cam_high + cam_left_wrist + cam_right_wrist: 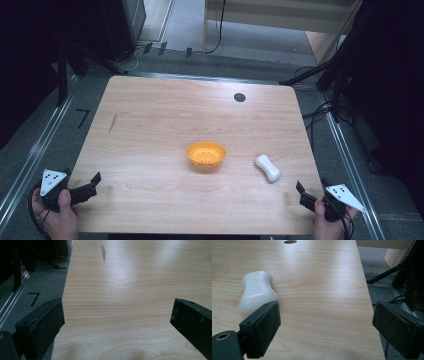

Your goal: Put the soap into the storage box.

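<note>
One white waisted soap bar [268, 167] lies beside an orange bowl [206, 154].

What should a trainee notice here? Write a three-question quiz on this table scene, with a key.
1. True or false: the white soap bar lies inside the orange bowl.
2. Which hand-held gripper is nearer the soap bar: A) left hand-held gripper B) right hand-held gripper?
3. Fill in: both grippers' jaws stand ____.

Key: 1. False; it lies on the table, apart from the bowl, towards the right gripper's side. 2. B. 3. open, holding nothing.
</note>
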Motion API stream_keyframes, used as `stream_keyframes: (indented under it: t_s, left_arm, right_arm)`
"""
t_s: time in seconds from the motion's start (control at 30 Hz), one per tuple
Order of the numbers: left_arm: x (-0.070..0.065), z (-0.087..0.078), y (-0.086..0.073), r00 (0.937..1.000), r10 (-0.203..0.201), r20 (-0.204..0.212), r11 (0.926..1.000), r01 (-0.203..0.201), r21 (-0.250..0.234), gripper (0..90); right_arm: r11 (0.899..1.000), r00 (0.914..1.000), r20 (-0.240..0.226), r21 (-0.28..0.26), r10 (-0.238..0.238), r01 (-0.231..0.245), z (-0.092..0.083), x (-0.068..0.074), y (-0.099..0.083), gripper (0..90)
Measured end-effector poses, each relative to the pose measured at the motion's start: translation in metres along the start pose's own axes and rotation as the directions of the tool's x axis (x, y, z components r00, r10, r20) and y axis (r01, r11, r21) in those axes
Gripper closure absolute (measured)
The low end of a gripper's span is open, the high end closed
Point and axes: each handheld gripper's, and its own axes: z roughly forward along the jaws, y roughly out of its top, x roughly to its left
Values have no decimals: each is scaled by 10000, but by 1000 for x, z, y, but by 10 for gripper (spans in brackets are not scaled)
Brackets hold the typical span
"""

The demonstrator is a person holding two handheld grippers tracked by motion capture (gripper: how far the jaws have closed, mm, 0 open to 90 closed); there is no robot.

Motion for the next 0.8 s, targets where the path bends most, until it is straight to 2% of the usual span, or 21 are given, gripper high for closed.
stream_keyframes:
  t_s: [0.1,0.13,0.23,0.47,0.57,0.6,0.7,0.73,0.8]
  left_arm:
    - [0,0,0,10000,-17,-40,10000,16,-10,0]
    - [0,0,0,10000,-26,-49,10000,26,-16,0]
    - [0,0,0,10000,-77,19,10000,77,-26,0]
    - [2,0,0,9995,-275,140,9996,276,-63,0]
    - [2,0,0,9998,-190,75,9998,190,-25,0]
    - [1,1,0,9999,-146,50,9999,146,-8,0]
    - [1,1,0,9999,-140,52,9999,140,-19,0]
    - [1,1,0,9999,-168,26,9999,168,13,0]
    - [1,1,1,9999,-166,13,9999,166,-4,0]
  right_arm:
    - [10000,10000,4,37,-14,14,0,0,0,100]
    - [9998,9999,37,143,-165,164,1,2,1,137]
    - [9986,9990,71,307,-439,436,3,4,1,137]
    - [9968,9985,-7,583,-542,541,5,6,2,140]
    - [9936,9969,-166,822,-769,780,7,7,2,140]
    - [9869,9942,-294,1219,-1031,1059,9,8,3,155]
    - [9856,9944,-491,1366,-935,994,10,7,3,155]
    - [9806,9933,-706,1676,-911,1019,12,8,3,155]
    - [9782,9920,-764,1746,-1003,1124,12,8,3,155]
